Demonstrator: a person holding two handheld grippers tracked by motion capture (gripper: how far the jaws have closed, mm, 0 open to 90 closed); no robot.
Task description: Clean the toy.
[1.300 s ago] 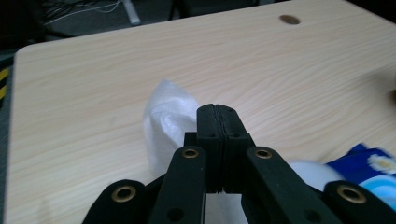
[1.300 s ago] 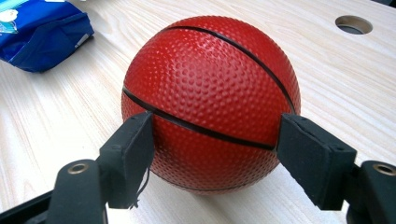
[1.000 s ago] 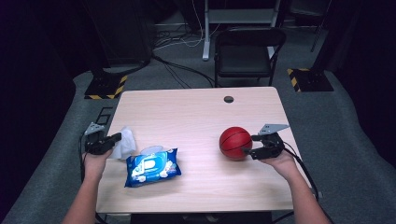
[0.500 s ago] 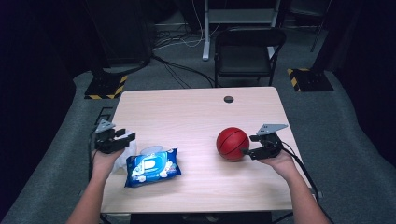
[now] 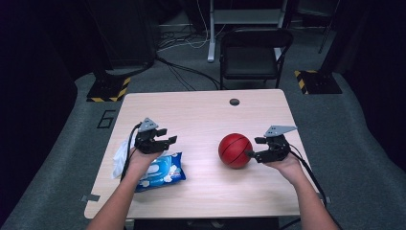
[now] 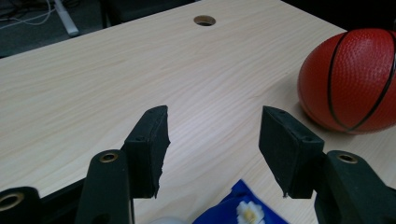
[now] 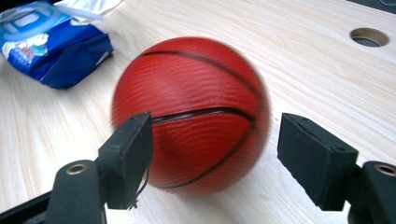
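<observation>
Right now I am watching the right gripper sitting just beside the red ball, its fingers standing apart with nothing clamped. The ball is resting on the bench just ahead of those fingertips, and in the right gripper view it is looking wider than the gap between them and slightly blurred; whether a fingertip is grazing it I cannot tell.

I am judging the ball to be a foam or soft rubber toy: light, ribbed on the surface so the pads should be biting well, yielding under pressure and in no way fragile. Being round and free on a smooth bench, it is likely to be rolling off at the slightest one-sided nudge. I am thinking the fingers need spreading wider than now, then closing across its widest part, level with its middle, one pad on each side.

The left gripper is hanging above the blue wipes pack. Its fingers have just been opening and are standing wide apart with nothing between them. The pack is lying just below and behind them, the ball well ahead and off to their right.
</observation>
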